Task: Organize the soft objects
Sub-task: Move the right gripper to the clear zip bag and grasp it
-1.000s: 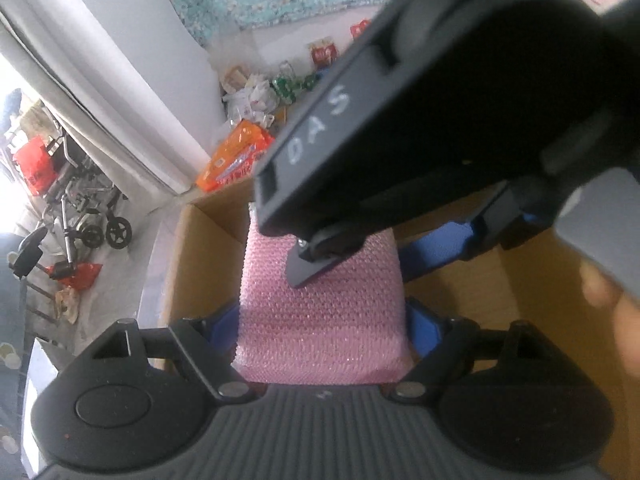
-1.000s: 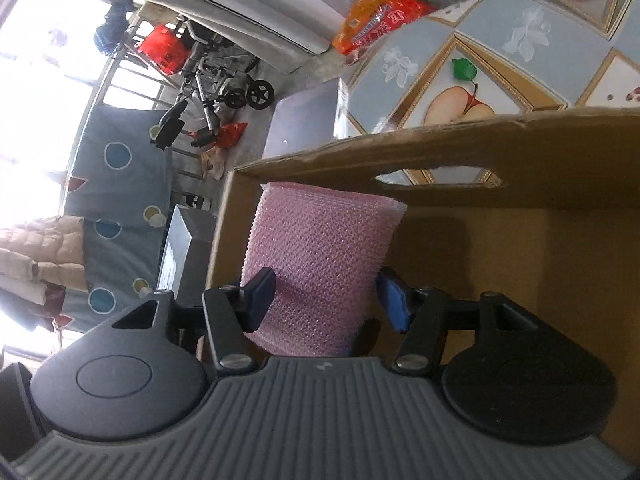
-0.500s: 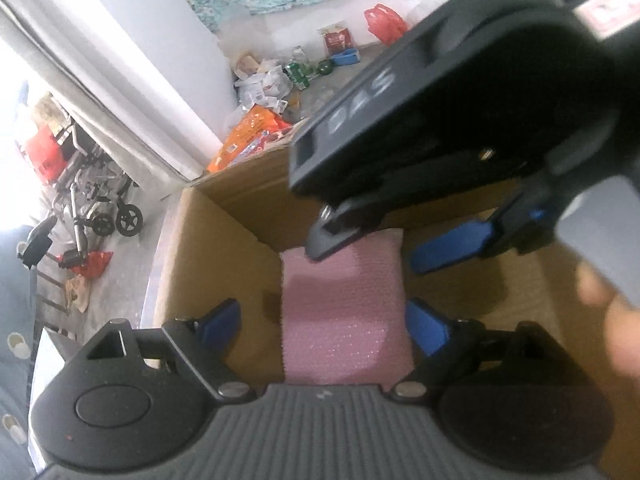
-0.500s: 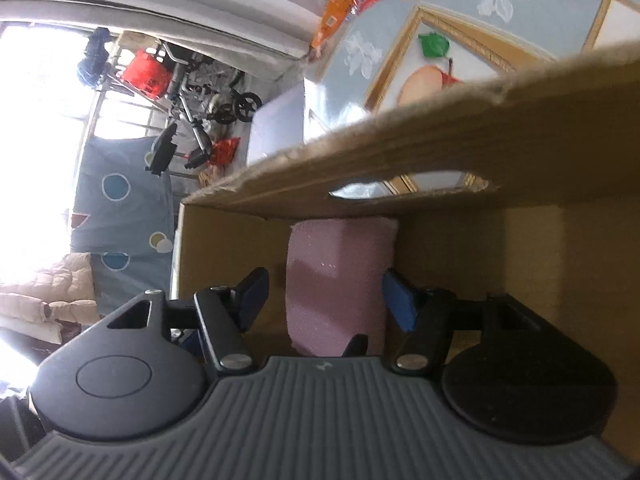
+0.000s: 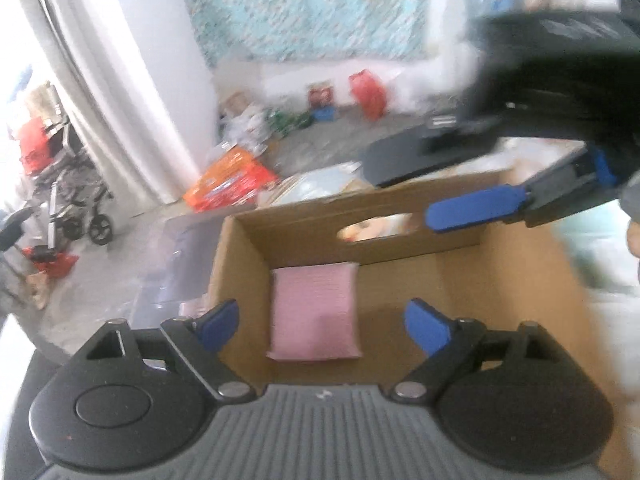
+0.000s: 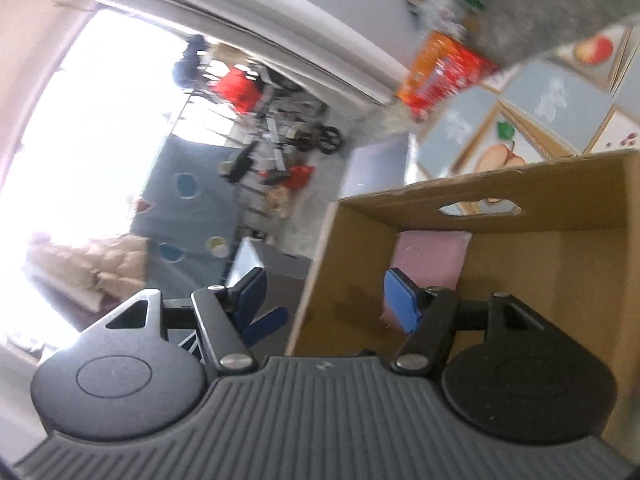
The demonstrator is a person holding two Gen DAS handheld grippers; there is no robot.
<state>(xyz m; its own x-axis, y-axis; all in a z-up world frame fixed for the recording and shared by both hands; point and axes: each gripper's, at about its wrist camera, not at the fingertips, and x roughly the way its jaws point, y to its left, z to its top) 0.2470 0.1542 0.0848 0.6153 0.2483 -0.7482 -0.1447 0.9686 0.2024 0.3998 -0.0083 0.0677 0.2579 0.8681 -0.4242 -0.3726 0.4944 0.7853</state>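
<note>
A pink soft pad [image 5: 314, 310] lies flat on the floor of an open cardboard box [image 5: 516, 276], against its left wall. It also shows in the right wrist view [image 6: 430, 256]. My left gripper [image 5: 324, 326] is open and empty, held above the box over the pad. My right gripper [image 6: 324, 296] is open and empty, above the box's left edge [image 6: 316, 280]. One blue finger [image 5: 472, 208] of the right gripper shows at the upper right of the left wrist view.
The box has a handle cutout [image 5: 376, 230] in its far wall and stands on a fruit-patterned tablecloth [image 6: 556, 100]. An orange packet [image 5: 230, 180] and other clutter lie on the floor beyond. A wheelchair [image 5: 76, 200] stands by the window at the left.
Both grippers let go of the pink pad and rose out of the box. The pad now lies on the box floor. The right gripper has swung up and to the right.
</note>
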